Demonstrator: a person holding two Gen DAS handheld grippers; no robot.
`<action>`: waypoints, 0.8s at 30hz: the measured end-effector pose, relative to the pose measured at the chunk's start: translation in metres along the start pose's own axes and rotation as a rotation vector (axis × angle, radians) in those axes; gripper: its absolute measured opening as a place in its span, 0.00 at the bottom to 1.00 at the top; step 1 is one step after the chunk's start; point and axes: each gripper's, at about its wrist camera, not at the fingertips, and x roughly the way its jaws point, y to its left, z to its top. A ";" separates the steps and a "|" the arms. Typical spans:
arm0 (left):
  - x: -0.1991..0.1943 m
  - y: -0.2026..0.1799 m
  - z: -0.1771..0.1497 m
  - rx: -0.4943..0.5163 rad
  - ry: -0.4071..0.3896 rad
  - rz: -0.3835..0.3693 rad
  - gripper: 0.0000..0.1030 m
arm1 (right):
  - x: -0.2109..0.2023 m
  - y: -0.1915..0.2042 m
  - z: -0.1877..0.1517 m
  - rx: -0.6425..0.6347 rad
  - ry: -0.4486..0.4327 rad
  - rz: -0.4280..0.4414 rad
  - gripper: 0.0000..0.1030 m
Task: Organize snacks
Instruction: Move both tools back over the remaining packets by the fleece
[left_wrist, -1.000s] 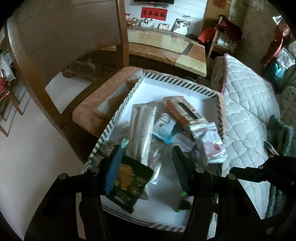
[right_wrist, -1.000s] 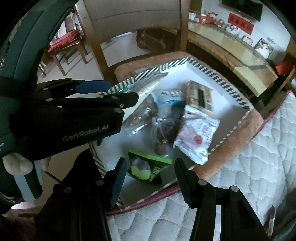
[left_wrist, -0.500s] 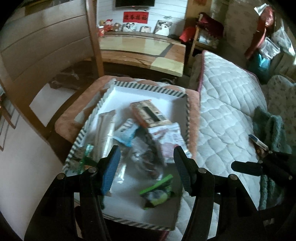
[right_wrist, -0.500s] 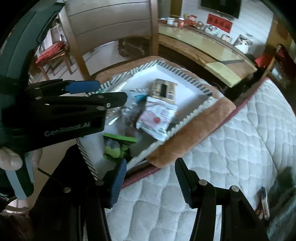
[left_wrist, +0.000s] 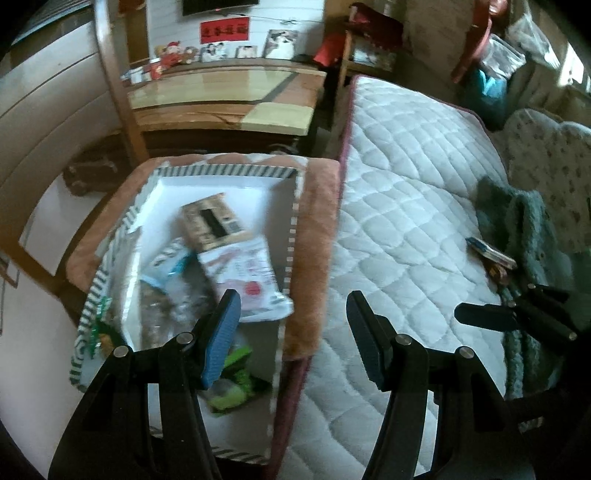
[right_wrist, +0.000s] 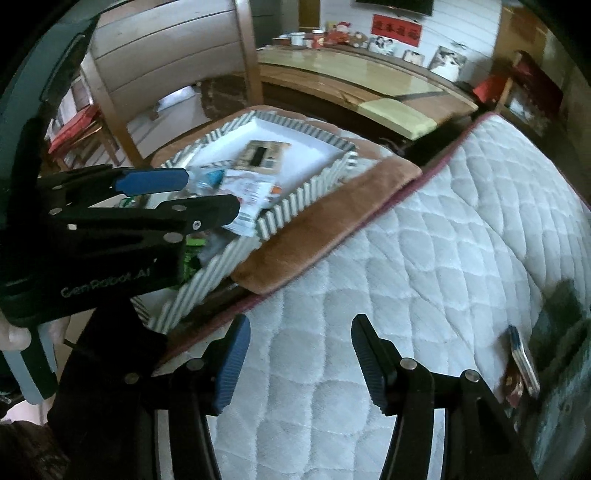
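Nearest, left claw (left_wrist: 291, 325) spread and empty, over the seam between tray (left_wrist: 291, 236) and bed (left_wrist: 406, 221). Right claw (right_wrist: 299, 354) empty above the quilt, jaws opening. At ten o'clock, snacks in the tray: green packet (left_wrist: 236, 384), white pouch (left_wrist: 247, 273), box (left_wrist: 212, 221). Beyond, at twelve, worktop (left_wrist: 229, 96).

A quilted mattress (left_wrist: 406, 206) beside a wooden table (left_wrist: 229, 99) (glossy top).

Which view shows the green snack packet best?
The left wrist view: the green snack packet lies in the striped tray, partly behind a finger of the left gripper. The right wrist view shows only a green sliver behind the left gripper.
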 end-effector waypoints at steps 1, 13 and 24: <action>0.002 -0.006 0.001 0.009 0.005 -0.007 0.58 | 0.000 -0.004 -0.002 0.006 0.002 -0.002 0.55; 0.034 -0.069 0.003 0.096 0.071 -0.070 0.58 | 0.006 -0.065 -0.039 0.135 0.020 -0.011 0.56; 0.070 -0.119 0.004 0.174 0.150 -0.125 0.58 | 0.015 -0.144 -0.074 0.277 0.057 -0.037 0.57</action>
